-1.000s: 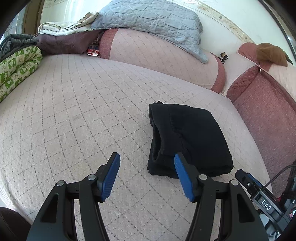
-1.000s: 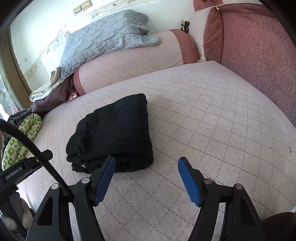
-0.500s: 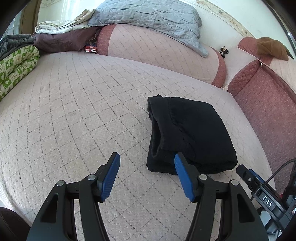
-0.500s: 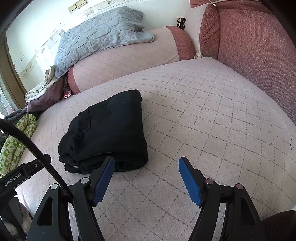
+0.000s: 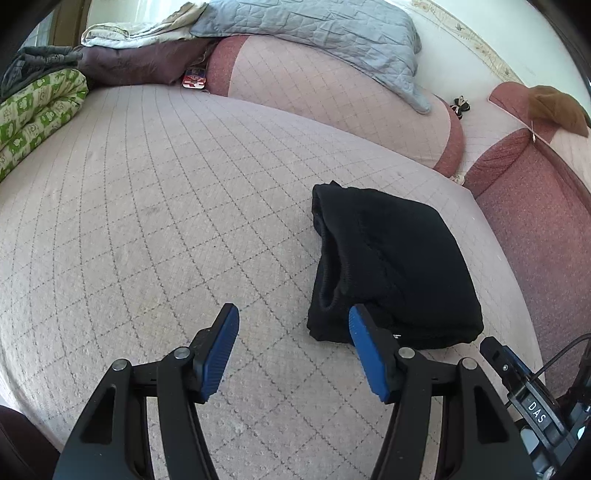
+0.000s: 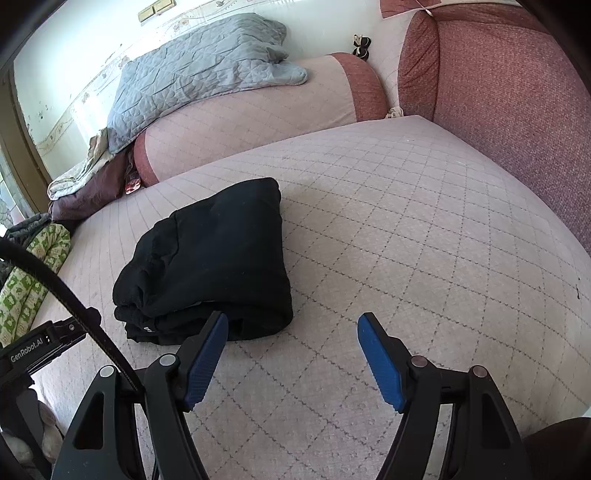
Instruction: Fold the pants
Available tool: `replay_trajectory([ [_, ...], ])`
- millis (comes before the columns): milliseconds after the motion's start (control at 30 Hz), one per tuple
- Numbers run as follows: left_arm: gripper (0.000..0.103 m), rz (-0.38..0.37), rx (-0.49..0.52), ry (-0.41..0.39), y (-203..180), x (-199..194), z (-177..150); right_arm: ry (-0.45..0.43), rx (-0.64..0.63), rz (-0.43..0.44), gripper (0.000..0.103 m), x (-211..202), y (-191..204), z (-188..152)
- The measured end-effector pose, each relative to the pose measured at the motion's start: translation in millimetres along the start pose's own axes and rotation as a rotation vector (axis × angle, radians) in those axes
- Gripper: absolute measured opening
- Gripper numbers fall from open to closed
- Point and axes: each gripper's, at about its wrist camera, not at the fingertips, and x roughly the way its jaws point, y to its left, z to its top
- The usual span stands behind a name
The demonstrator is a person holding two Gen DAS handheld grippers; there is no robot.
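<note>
A pair of black pants (image 5: pixel 391 266) is seen lying folded into a compact stack on a pink quilted mattress (image 5: pixel 147 221), toward its right side as viewed from the left wrist camera. The left gripper (image 5: pixel 293 325) is held spread wide above the mattress with nothing between its blue pads (image 5: pixel 218 350); the near edge of the pants is overlapped in the view by its right pad. The right gripper (image 6: pixel 291 332) is likewise held wide and empty, with the pants (image 6: pixel 210 258) lying ahead and to its left on the mattress (image 6: pixel 406 240). A grey quilt (image 5: pixel 314 26) is draped over a long bolster (image 5: pixel 332 96) at the far edge, and a green patterned blanket (image 5: pixel 33 114) is rolled at the left.
</note>
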Motion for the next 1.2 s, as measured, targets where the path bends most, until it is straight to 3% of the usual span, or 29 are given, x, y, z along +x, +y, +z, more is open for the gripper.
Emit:
replay_trajectory([
  [167, 0.061, -0.008, 0.015, 0.001, -2.5, 0.8, -1.1, 0.012, 0.010, 0.003, 0.078, 3.1, -1.8, 0.4],
  [400, 0.061, -0.061, -0.050, 0.047, 11.7, 1.4, 11.6, 0.026, 0.015, 0.016, 0.078, 2.8, -4.2, 4.0],
  [467, 0.061, -0.095, -0.070, 0.054, 14.0, -1.1, 24.2, 0.031, 0.012, 0.063, 0.078, -2.3, -4.8, 16.9],
  [633, 0.074, -0.091, -0.062, 0.034, 11.6, 7.5, 64.4, 0.009, -0.043, 0.057, 0.085, -3.7, -0.2, 60.9],
  [800, 0.074, -0.132, -0.065, 0.165, 11.1, 64.6, 84.2, 0.130, -0.034, 0.114, 0.086, 46.8, 0.7, 95.9],
  [900, 0.074, -0.212, -0.101, 0.265, 11.9, 104.1, 84.0, 0.194, -0.027, 0.166, 0.085, 88.3, 2.5, 105.8],
  [967, 0.074, -0.261, -0.094, 0.290, 10.0, 119.6, 82.1, 0.238, 0.015, 0.189, 0.084, 114.0, -1.8, 107.1],
  [1067, 0.074, -0.265, -0.022, 0.270, -1.5, 125.8, 80.9, 0.309, 0.068, 0.278, 0.078, 145.1, -2.8, 106.2],
  [1100, 0.063, -0.281, 0.007, 0.271, -7.5, 127.1, 80.5, 0.328, 0.089, 0.323, 0.072, 154.8, -1.1, 106.7],
  [1133, 0.045, -0.313, 0.022, 0.288, -13.3, 129.5, 79.4, 0.334, 0.095, 0.346, 0.066, 159.8, 1.7, 107.7],
  [1167, 0.045, -0.311, 0.023, 0.296, -15.4, 130.9, 79.5, 0.345, 0.099, 0.371, 0.056, 165.6, 6.5, 109.2],
  [1200, 0.043, -0.309, 0.020, 0.289, -15.6, 129.8, 80.6, 0.342, 0.097, 0.372, 0.053, 165.7, 9.5, 109.3],
])
